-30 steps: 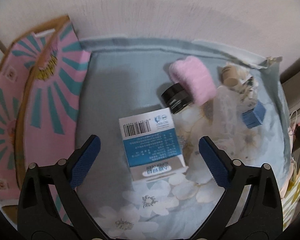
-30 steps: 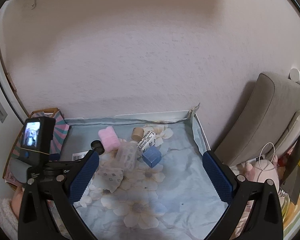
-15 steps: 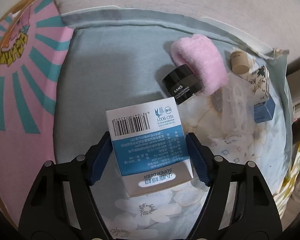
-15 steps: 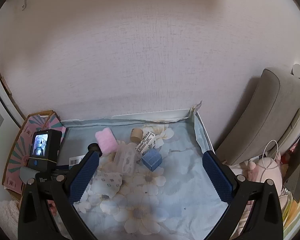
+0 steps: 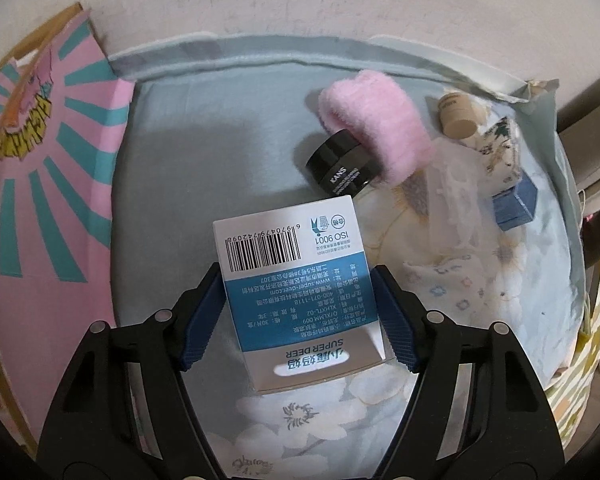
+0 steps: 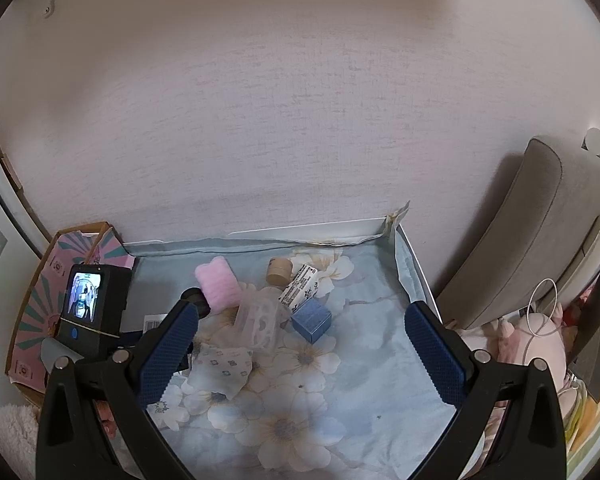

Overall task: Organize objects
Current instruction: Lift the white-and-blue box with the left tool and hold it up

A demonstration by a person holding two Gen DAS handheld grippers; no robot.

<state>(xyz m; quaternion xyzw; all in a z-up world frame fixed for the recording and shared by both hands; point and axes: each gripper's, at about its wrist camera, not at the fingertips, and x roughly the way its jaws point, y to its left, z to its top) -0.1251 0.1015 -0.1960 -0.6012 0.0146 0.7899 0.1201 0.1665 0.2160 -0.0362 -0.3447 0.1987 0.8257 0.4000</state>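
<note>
My left gripper (image 5: 300, 312) is shut on a white and blue box (image 5: 296, 280) with a barcode, its blue pads pressed on both long sides, over the pale blue floral cloth (image 5: 220, 152). Beyond it lie a black jar (image 5: 342, 168), a pink fluffy pad (image 5: 376, 124), a tan cap (image 5: 456, 116) and a small blue box (image 5: 516, 204). My right gripper (image 6: 300, 354) is open and empty, held above the cloth. In its view the left gripper's camera body (image 6: 94, 308) is at the left, with the pink pad (image 6: 218, 286) and blue box (image 6: 311, 320) ahead.
A pink and teal cardboard box (image 5: 40, 184) stands open at the left edge. A clear plastic pack (image 6: 260, 320), a patterned cloth pouch (image 6: 224, 372) and a small printed carton (image 6: 302, 286) lie mid-cloth. A grey cushion (image 6: 512, 240) and plush toys (image 6: 532, 344) sit at the right. The wall is close behind.
My left gripper moved forward around the white and blue box and shut on its sides. My right gripper stayed open and tilted slightly.
</note>
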